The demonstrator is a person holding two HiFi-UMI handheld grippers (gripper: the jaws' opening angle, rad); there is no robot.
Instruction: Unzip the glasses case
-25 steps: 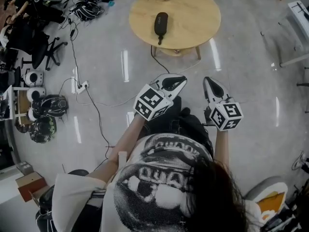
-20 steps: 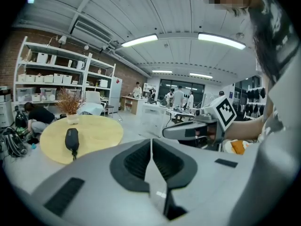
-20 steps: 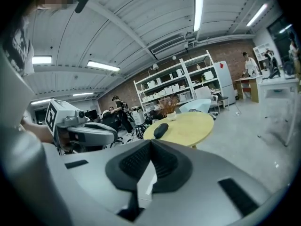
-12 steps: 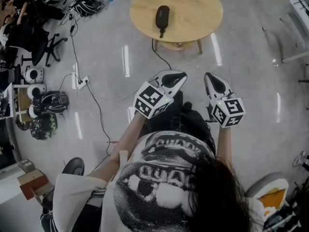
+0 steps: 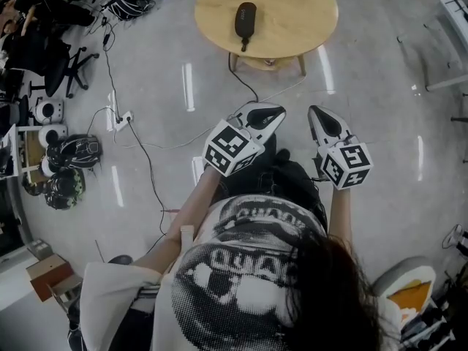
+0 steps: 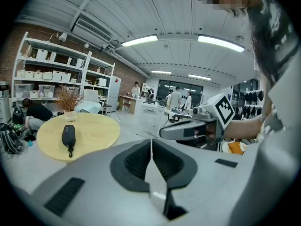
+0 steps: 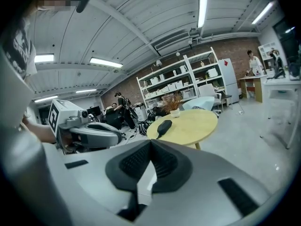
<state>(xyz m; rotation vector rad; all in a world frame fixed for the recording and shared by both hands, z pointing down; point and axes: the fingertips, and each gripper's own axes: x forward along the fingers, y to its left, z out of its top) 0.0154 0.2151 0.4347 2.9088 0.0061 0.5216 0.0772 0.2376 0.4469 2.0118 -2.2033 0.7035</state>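
The dark glasses case (image 5: 245, 19) lies at the top centre of the head view on the round wooden table (image 5: 300, 13), well apart from the left gripper (image 5: 272, 113) and right gripper (image 5: 316, 115) at mid-frame, both with jaws closed on nothing. The loose case could slide on the smooth top, or off its near edge, if 1 gripper tugs the zip before the other pins the shell. Against 1 second ago, table, case and grippers sit slightly higher in frame, jaws unchanged.
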